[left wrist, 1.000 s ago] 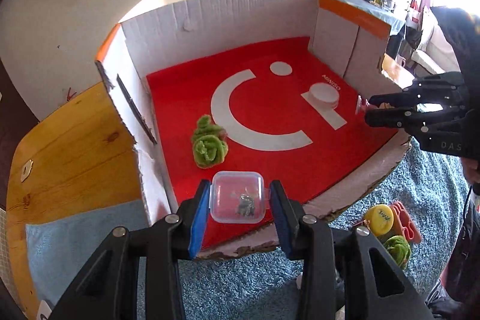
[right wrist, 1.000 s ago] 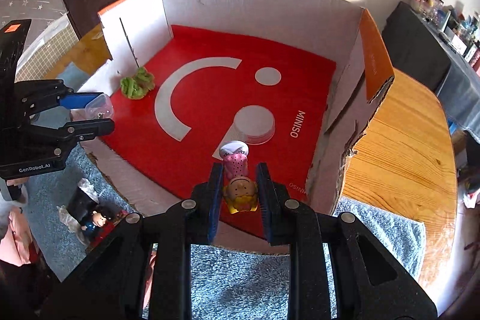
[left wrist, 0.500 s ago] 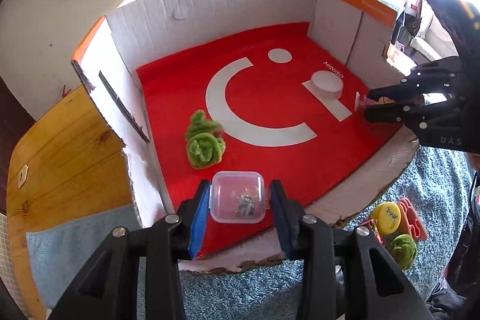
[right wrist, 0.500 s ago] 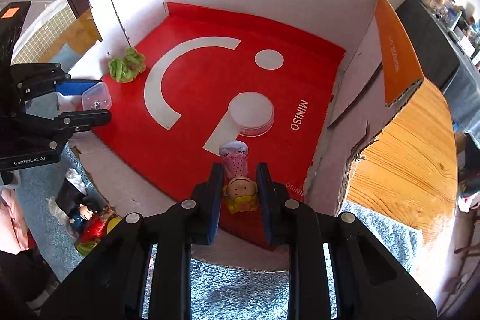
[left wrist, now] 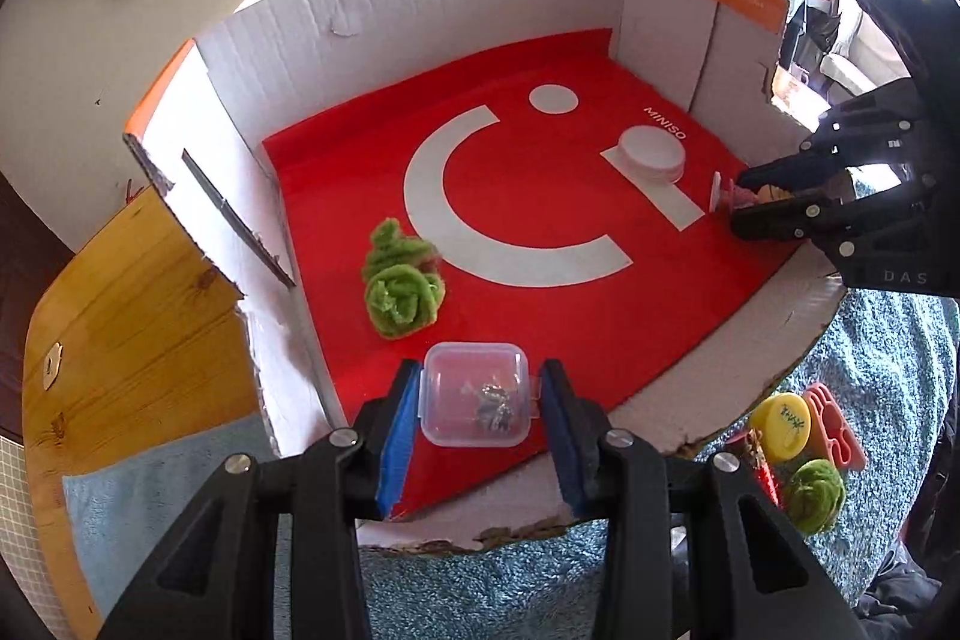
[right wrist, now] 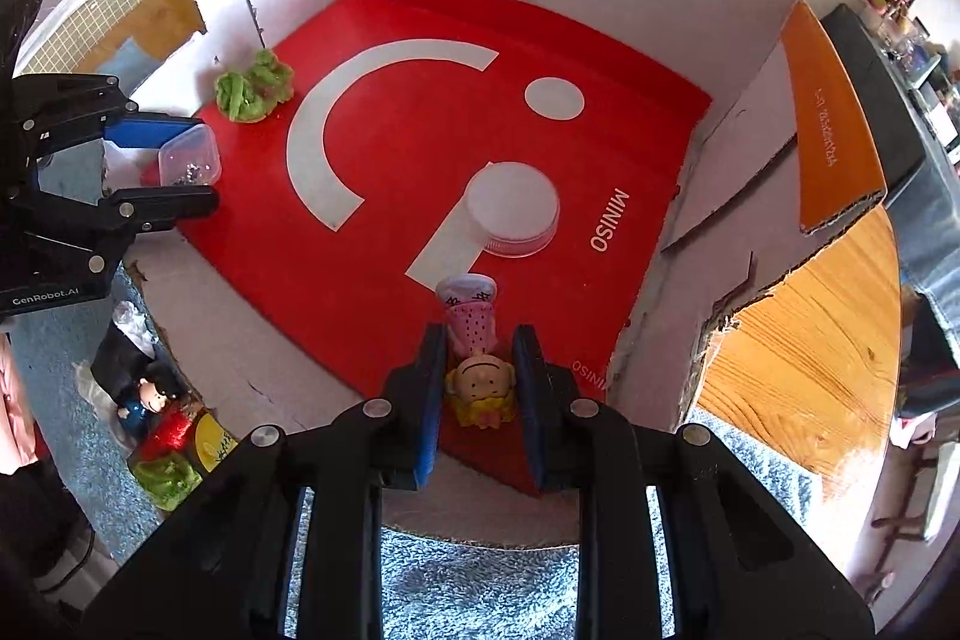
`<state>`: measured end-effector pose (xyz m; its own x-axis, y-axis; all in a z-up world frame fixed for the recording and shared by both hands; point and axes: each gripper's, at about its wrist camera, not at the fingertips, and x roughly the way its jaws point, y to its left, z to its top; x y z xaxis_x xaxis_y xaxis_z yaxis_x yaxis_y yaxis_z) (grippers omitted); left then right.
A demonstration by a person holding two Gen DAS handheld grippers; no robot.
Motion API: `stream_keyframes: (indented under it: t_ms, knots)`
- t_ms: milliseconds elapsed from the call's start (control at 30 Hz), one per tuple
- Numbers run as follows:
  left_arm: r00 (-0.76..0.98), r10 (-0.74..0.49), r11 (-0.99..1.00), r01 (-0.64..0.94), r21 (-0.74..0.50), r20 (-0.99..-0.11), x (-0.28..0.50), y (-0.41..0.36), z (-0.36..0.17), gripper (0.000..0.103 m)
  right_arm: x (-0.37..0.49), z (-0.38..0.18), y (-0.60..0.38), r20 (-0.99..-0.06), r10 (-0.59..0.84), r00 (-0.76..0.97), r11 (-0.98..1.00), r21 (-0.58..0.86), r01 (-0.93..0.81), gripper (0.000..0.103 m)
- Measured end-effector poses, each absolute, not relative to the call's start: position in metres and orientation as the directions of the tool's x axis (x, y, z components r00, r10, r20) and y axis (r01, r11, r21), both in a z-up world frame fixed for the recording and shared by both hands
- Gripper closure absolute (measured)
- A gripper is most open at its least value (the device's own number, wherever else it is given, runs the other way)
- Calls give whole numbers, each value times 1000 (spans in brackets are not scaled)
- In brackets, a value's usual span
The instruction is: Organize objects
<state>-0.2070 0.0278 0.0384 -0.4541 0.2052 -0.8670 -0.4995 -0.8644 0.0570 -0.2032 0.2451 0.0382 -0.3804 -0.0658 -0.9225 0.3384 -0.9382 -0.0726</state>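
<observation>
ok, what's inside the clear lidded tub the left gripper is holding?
The clear tub, shut in the left gripper, holds a small cluster of shiny metallic bits near its middle. What they are is too small to tell, and the tub's underside is hidden.

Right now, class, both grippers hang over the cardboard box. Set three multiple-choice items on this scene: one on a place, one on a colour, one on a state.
1. Where does the white round lid lie?
A. on the red box floor
B. on the blue rug
C. on the wooden table

2. What colour is the fuzzy bundle in the box?
A. yellow
B. green
C. pink

3. What does the left gripper hold?
A. nothing
B. a doll
C. a small clear container

Answers: 1 A, the lid rests on the white print beside MINISO. 2 B, its pile is plainly green. 3 C, both blue pads press the container's sides; the right gripper has the doll.
</observation>
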Motion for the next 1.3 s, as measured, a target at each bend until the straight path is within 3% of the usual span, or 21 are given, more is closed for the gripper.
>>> stream_keyframes:
  t_ms: [633, 767, 1300]
  knots:
    - [-453, 207, -865, -499, 54, -867, -206, 27, 40, 61, -198, 41, 252, -923, -62, -379, -940, -74, 334, 81]
    - [-449, 216, -865, -501, 44, -867, -206, 28, 42, 54, -197, 42, 253, -924, -62, -377, -940, -73, 333, 81]
    - [-446, 232, -867, -497, 24, -864, -206, 26, 45, 49, -189, 47, 271, -927, -80, -366, -943, -49, 330, 81]
